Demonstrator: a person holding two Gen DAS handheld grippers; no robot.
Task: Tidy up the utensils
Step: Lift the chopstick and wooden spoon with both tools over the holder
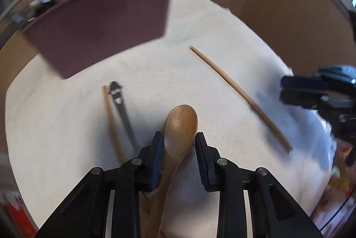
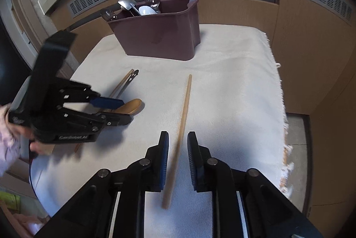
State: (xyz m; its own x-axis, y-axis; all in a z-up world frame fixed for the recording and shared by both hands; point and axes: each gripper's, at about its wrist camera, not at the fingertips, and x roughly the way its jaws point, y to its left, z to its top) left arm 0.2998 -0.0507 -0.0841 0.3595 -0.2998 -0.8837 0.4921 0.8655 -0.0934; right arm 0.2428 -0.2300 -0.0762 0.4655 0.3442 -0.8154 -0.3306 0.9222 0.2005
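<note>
Wooden spoon [image 1: 180, 124] handle hidden under left tool [image 1: 179, 138]; caddy [image 1: 100, 22] blurred.

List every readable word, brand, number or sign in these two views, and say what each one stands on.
"GenRobot.AI": pale lettering on the black body of the left gripper, right wrist view; slightly blurred, so the spelling is a best reading.
A small pale mark at the rear of that gripper's body: too blurred to read.
White marks on the black utensil beside the wooden spoon: a pattern, not legible text.
Nothing else bears text.
</note>
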